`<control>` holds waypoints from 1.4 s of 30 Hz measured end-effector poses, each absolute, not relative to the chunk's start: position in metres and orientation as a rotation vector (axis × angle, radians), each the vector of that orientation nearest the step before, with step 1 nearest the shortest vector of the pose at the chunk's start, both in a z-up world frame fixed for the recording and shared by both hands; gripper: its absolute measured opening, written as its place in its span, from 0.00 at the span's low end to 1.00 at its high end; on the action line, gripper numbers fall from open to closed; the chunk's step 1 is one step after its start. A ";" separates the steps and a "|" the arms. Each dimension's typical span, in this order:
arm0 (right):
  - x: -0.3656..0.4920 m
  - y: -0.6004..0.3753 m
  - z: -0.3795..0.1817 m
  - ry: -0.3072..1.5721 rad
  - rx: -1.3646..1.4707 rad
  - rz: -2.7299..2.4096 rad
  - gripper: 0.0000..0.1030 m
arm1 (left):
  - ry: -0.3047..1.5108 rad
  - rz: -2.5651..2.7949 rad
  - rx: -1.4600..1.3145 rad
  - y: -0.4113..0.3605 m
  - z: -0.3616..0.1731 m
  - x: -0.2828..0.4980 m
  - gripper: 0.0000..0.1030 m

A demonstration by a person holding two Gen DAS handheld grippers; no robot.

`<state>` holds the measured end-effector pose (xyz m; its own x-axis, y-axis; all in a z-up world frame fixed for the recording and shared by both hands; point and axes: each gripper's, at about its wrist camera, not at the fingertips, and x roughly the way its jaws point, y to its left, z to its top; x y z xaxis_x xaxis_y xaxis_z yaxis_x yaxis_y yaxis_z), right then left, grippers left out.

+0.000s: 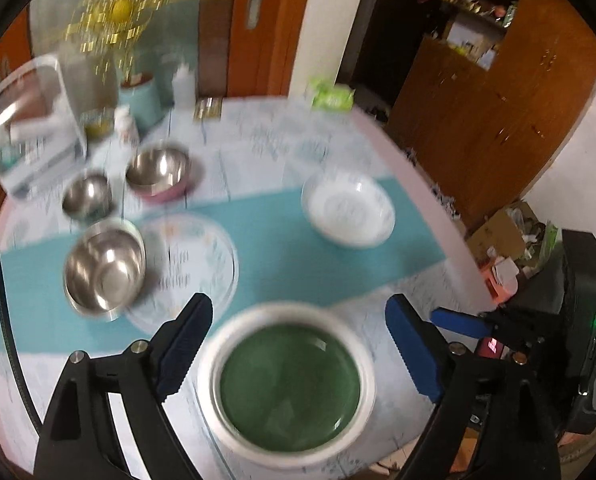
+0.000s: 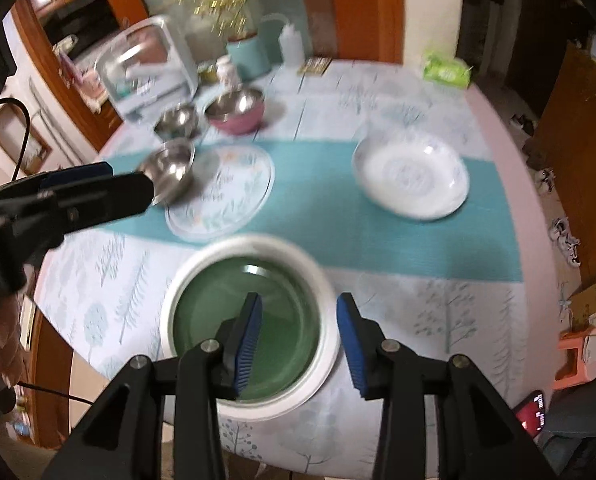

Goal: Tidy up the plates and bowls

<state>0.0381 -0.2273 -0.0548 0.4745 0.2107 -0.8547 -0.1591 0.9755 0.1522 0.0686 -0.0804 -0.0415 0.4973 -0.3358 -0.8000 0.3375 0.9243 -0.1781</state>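
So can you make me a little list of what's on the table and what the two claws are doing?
near edge: green plate with a white rim
middle: flat patterned plate on the blue runner
far right: white dish, by itself
far left: three metal bowls, one with a pink outside
left claw: open, nothing in it, above the green plate
right claw: open, nothing in it, above the green plate
picture: blurry, small details unclear

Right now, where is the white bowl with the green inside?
The green-lined bowl sits at the table's near edge, below both open tongs, with the patterned plate just behind it to the left.
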 end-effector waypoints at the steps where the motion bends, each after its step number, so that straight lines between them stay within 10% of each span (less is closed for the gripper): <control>1: 0.040 -0.234 -0.047 1.031 0.064 0.212 0.46 | 0.939 -0.413 0.021 -0.085 -0.030 0.074 0.86; 18: 0.088 -0.330 -0.004 0.896 0.170 -0.061 0.55 | 0.818 -0.468 0.035 -0.151 0.004 0.169 0.94; 42: 0.220 -0.401 -0.146 1.145 0.419 -0.147 0.54 | 1.233 -0.474 0.128 -0.220 -0.205 0.319 0.92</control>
